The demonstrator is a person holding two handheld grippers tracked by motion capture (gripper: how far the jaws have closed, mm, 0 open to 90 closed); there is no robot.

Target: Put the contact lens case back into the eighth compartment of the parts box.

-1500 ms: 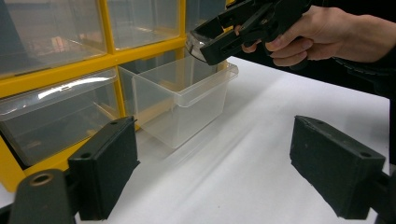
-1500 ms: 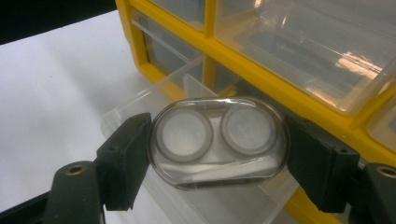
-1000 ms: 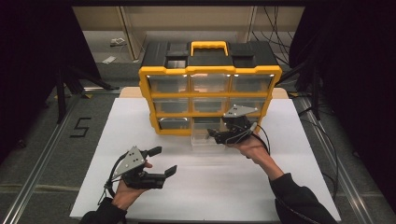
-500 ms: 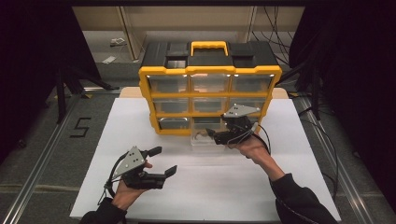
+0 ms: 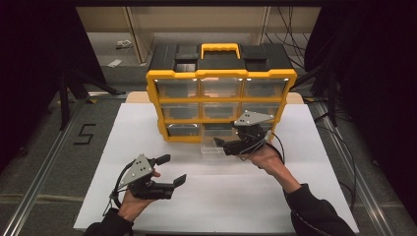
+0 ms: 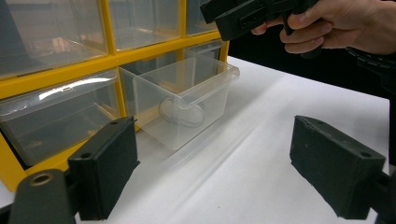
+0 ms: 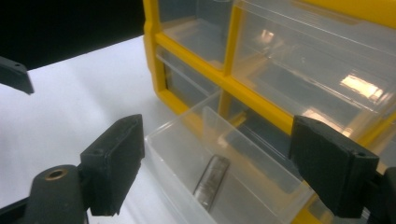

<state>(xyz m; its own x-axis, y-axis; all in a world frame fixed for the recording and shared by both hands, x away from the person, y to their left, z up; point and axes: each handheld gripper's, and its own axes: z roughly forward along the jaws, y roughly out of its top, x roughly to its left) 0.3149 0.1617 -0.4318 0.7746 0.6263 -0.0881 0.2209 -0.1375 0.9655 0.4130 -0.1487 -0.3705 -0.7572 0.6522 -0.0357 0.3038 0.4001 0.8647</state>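
Observation:
A yellow organiser (image 5: 221, 86) with clear drawers stands at mid-table. Its bottom middle drawer (image 5: 212, 148) is pulled out onto the white sheet. In the right gripper view a small grey metal piece (image 7: 212, 179) lies on the drawer's (image 7: 187, 140) floor. My right gripper (image 5: 223, 146) hovers over the drawer's right end, pointing left. Its jaws have just been opening and its pads (image 7: 114, 158) press on nothing. My left gripper (image 5: 173, 169) rests open near the front left, aimed at the drawer (image 6: 187, 100), nothing between its pads (image 6: 105, 168).
The white sheet (image 5: 295, 196) covers the table to its front and sides. Black cables trail at the right behind the organiser. The other hand and its gripper (image 6: 243, 16) sit high in the left gripper view.
The right gripper has shifted very slightly at the pulled-out drawer. The left gripper and the drawer stay where they were.

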